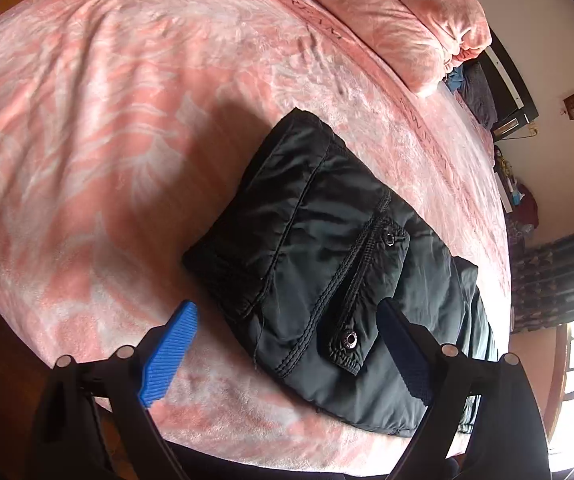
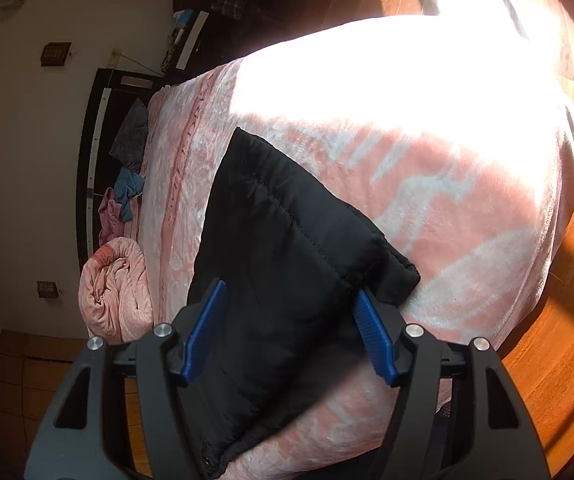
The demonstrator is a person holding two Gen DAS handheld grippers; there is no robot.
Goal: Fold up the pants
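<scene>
Blue-padded left tongs (image 1: 287,344) are sitting at the bottom of the left wrist view with their fingers spread wide, gripping nothing. Between and just beyond them, the black pants (image 1: 327,256) are lying folded into a thick bundle on the bed (image 1: 87,100), filling the lower centre of the frame, a snap-buttoned pocket flap (image 1: 371,292) facing up. In the right wrist view, the right tongs (image 2: 291,332) are likewise standing open at the bottom, both fingers over the near part of the pants (image 2: 287,240); whether the pads are touching the cloth, I cannot tell. Farther out, the pink patterned blanket is covering the bed, with strong sunlight washing out the upper right of the right view. A rolled pink quilt (image 1: 407,20) is resting in the upper right of the left view.
</scene>
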